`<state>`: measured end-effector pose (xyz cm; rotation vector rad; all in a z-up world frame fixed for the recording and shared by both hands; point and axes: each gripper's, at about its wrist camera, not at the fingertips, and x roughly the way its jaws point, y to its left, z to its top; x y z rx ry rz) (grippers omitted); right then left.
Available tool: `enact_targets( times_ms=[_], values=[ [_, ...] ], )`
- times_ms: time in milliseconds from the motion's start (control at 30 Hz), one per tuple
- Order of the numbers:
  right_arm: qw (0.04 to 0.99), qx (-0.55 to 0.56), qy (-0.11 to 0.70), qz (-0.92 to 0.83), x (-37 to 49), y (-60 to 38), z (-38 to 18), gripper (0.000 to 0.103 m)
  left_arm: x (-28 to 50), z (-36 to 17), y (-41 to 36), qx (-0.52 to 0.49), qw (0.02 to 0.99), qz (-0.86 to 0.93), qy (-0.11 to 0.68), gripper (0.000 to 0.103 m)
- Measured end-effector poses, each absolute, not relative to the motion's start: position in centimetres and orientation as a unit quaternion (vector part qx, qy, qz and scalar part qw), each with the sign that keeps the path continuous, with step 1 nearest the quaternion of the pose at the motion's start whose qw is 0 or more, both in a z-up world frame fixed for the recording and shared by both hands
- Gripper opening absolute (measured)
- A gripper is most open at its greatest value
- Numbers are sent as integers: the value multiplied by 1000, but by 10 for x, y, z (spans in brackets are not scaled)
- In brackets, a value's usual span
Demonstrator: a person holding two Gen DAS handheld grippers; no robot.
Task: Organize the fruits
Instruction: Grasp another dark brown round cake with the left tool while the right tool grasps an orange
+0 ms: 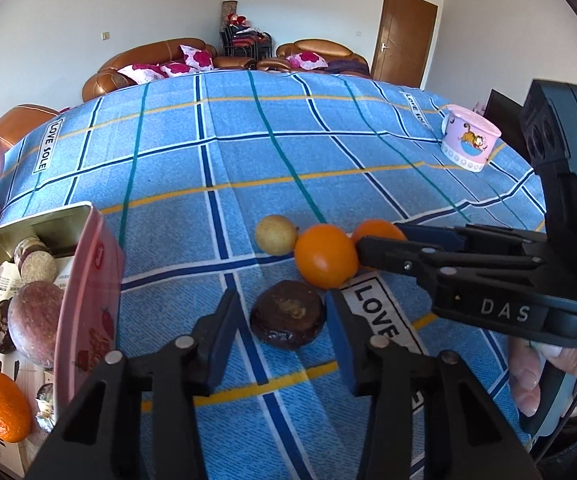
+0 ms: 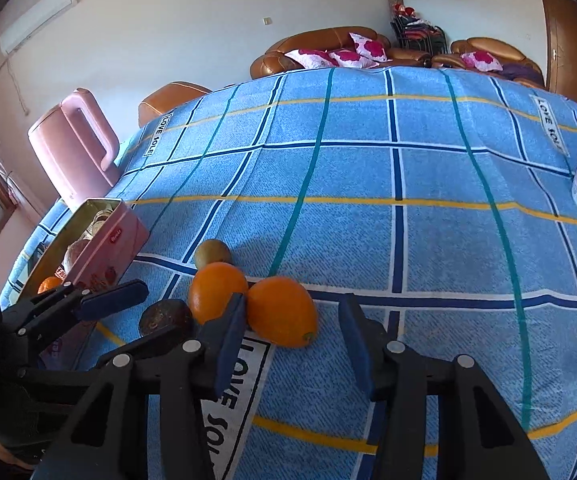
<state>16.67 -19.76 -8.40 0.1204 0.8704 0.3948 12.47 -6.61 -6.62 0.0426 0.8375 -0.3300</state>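
The dark brown fruit (image 1: 287, 314) on the table (image 1: 248, 152) sits between the left hand-held gripper (image 1: 284, 312)'s unclamped pads and the orange (image 2: 282, 311) between the right hand-held gripper (image 2: 294, 328)'s; close squarely, then lift toward the pink tin (image 1: 88, 280).

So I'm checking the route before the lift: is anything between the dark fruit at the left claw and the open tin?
Nothing visible. The dark fruit sits between the left claw blades; only bare tablecloth lies toward the tin, whose pink wall it must clear.
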Motion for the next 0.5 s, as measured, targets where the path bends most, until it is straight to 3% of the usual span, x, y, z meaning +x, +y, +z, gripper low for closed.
enact_targets(
  times_ms=[100,500],
  values=[
    [886,52,417,196,164,-194,-83,37,124,-65,-67,20,901,-161,402,40],
    [907,26,382,173,153,-191,-71,36,114,-55,-60,14,920,-148,363,40]
  ],
)
